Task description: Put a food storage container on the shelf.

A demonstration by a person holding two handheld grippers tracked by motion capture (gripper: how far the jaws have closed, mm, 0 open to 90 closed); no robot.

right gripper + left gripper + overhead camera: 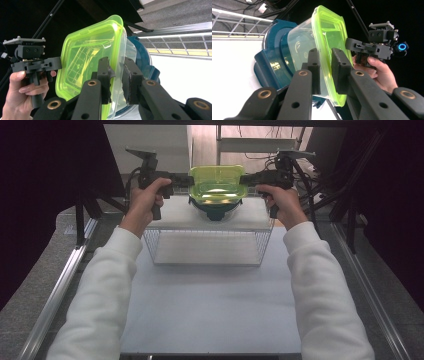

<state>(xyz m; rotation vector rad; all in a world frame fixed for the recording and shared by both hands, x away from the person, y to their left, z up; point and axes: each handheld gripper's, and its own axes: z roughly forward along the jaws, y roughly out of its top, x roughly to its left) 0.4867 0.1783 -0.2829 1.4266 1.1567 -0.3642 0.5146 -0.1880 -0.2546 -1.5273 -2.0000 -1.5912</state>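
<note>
Both forearms wear loose white sleeves [107,270] with ribbed cuffs that end just behind the hands. The left gripper [187,180] and the right gripper [244,179] are matte black, each with a pistol-style handle below its body. A grey three-cornered plate [141,153] sits on top of each, and a black cable [131,180] trails from the rear. Seen from the left gripper view, each jaw arm is a thick black bar with brass-coloured rivets [303,73] and small round holes, ending in a flat rectangular pad [314,67]. On the far side of the right gripper's body glows a small blue ring light [402,46].
</note>
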